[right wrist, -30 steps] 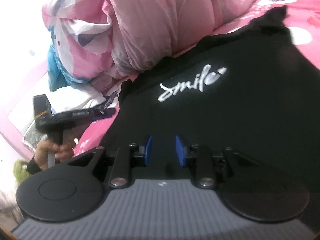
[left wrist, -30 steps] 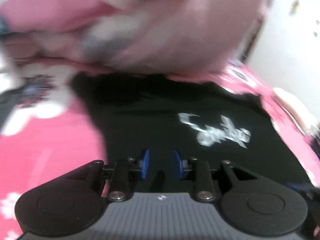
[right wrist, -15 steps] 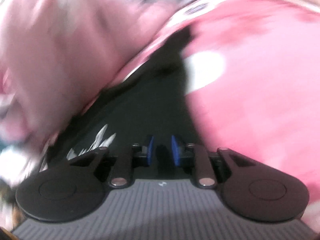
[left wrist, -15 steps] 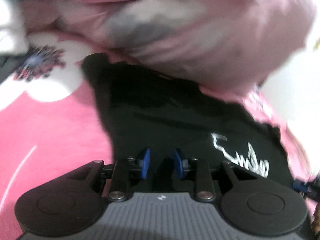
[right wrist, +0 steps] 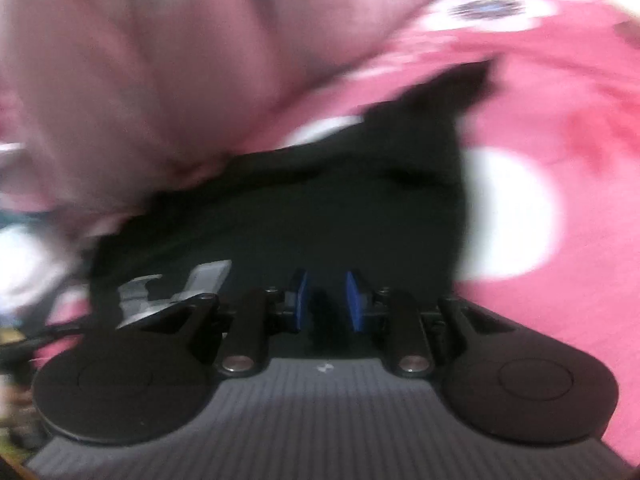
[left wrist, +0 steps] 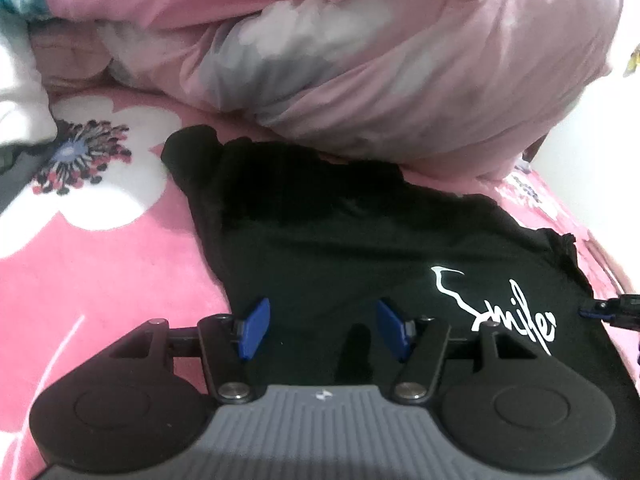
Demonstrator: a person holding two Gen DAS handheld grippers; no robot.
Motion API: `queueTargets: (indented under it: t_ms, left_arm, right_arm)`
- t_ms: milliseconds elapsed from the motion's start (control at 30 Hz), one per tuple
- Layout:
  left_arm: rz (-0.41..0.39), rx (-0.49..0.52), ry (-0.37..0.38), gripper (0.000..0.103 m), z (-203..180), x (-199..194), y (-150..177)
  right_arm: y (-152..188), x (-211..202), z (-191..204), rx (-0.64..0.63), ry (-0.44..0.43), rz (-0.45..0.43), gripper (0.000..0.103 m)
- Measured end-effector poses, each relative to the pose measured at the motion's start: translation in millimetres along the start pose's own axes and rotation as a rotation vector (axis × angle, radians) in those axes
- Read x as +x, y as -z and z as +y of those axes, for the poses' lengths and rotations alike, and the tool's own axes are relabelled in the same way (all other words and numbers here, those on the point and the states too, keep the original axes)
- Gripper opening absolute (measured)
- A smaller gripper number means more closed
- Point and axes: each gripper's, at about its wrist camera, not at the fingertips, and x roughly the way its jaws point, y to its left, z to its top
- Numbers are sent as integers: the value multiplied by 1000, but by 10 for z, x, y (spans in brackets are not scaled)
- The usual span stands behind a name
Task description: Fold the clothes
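A black T-shirt [left wrist: 360,240] with white "Smile" script [left wrist: 512,312] lies spread flat on a pink flowered bedspread [left wrist: 100,280]. My left gripper [left wrist: 324,334] hovers over its near edge, blue pads wide apart and empty. A small fold of fabric stands up just ahead of it. My right gripper's tip [left wrist: 592,311] pokes in at the shirt's right edge. The right wrist view is blurred. There my right gripper [right wrist: 328,306] has its pads close together, with a dark bit of the T-shirt [right wrist: 320,220] between them.
A bulky pale pink duvet [left wrist: 400,60] is heaped just behind the shirt and touches its far edge; it also fills the upper left of the right wrist view [right wrist: 140,60]. Open bedspread [right wrist: 560,100] lies beside the shirt. A white wall [left wrist: 600,140] stands at the right.
My left gripper's pads were close together on the shirt edge and have now opened wide, letting go. The right gripper has swung across the shirt while keeping its pads close together.
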Motion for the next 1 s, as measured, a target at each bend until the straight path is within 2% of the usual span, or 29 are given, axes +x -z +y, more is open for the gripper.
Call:
queueTargets:
  t_ms: [67, 100, 133, 200, 233, 300, 400, 467, 533, 667, 733, 833, 900, 1000]
  left_arm:
    - [-2, -8, -4, 61, 14, 13, 9]
    - [-3, -11, -7, 61, 15, 16, 10]
    - [-6, -10, -11, 61, 10, 11, 10]
    - [-6, -21, -22, 61, 12, 13, 2]
    - [-6, -27, -28, 61, 10, 7, -16]
    - [-15, -28, -52, 61, -16, -42, -51]
    - [-44, 25, -81, 63, -98, -116, -75]
    - [-28, 61, -121, 63, -155, -118, -73]
    - [-9, 90, -153, 63, -194, -155, -70]
    - [18, 132, -185, 63, -266, -429, -68]
    - [29, 145, -162, 66, -309, -643, -32]
    - [61, 154, -114, 69, -381, -910, 116]
    - [95, 156, -95, 69, -439, -1025, 282]
    - [135, 160, -76, 69, -549, -1141, 617]
  right_arm:
    - [-70, -69, -515, 196, -57, -39, 13]
    - [-85, -122, -747, 331, -109, -47, 13]
    - [-71, -208, -878, 403, -134, -72, 15]
    - [-36, -389, -824, 363, -52, -134, 22]
    - [-18, -451, -760, 343, -32, -147, 23]
    - [23, -498, -621, 349, -116, -125, 23]
    - [63, -355, -320, 325, -215, -22, 27]
    - [89, -181, -179, 348, -229, 87, 26]
    - [168, -424, -319, 401, -164, 55, 13]
    - [326, -912, -598, 504, -35, -9, 17]
    - [423, -1179, -715, 547, 13, -37, 21]
    - [730, -1683, -693, 556, -75, -52, 25]
    - [949, -1821, -609, 533, -134, -33, 26]
    - [1287, -1808, -590, 510, -201, 53, 27]
